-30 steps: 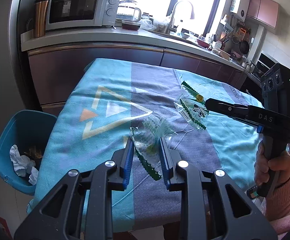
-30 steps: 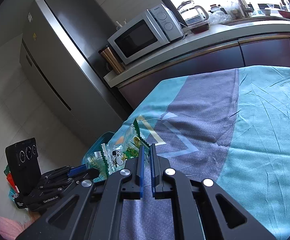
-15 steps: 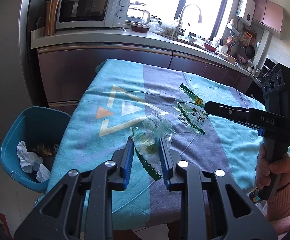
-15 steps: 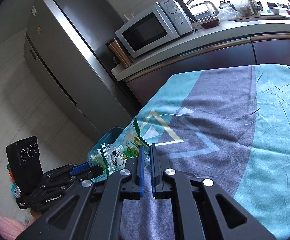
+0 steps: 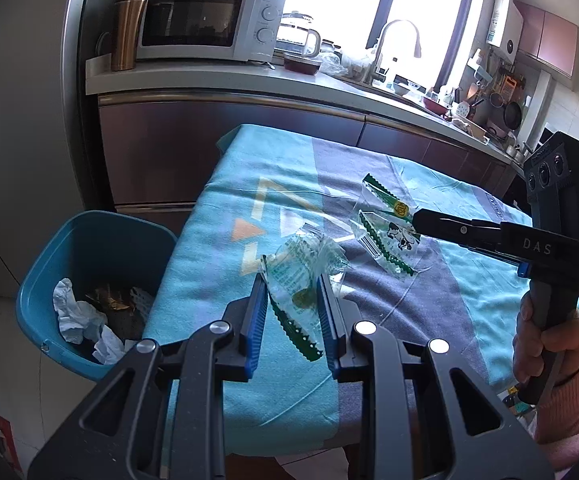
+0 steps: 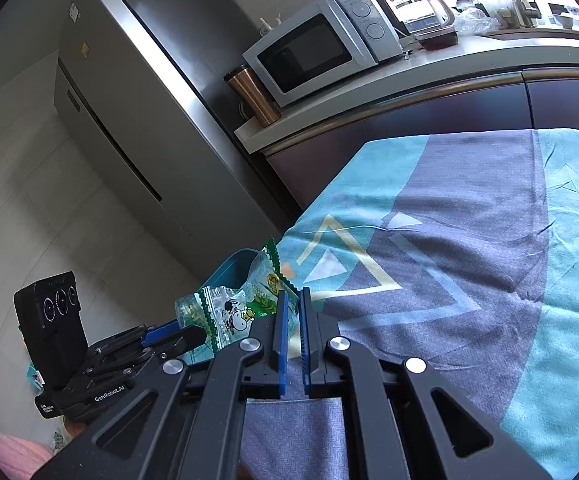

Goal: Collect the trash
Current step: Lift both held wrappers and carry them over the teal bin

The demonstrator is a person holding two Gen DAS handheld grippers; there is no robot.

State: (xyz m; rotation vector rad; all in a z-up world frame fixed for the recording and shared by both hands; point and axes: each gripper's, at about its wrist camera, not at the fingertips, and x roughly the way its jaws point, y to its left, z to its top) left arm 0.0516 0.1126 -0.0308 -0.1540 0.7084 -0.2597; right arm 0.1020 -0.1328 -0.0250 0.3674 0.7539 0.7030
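Left gripper (image 5: pixel 291 300): fingers narrowly apart, clamped on a crumpled clear wrapper (image 5: pixel 301 276), long axis along the fingers, above the desk (image 5: pixel 225 200) beside the blue bin (image 5: pixel 69 248). Right gripper (image 5: pixel 415 220): fingers together, pinching a cow-print wrapper (image 5: pixel 385 240).

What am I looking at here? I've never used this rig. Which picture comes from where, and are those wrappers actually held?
There is no robot. A person holds a hand-held two-finger gripper in each hand, each with a wide-angle camera looking along its fingers.

Left camera view: the left gripper is closed on a crumpled clear wrapper. The right gripper comes in from the side, gripped by a hand, pinching a green-edged wrapper with a cow picture.

Right camera view: the right gripper's own fingers are closed on that wrapper, with the left gripper low at the left.

Both wrappers appear lifted above the table's teal and grey cloth. A blue bin beside the table holds crumpled paper.
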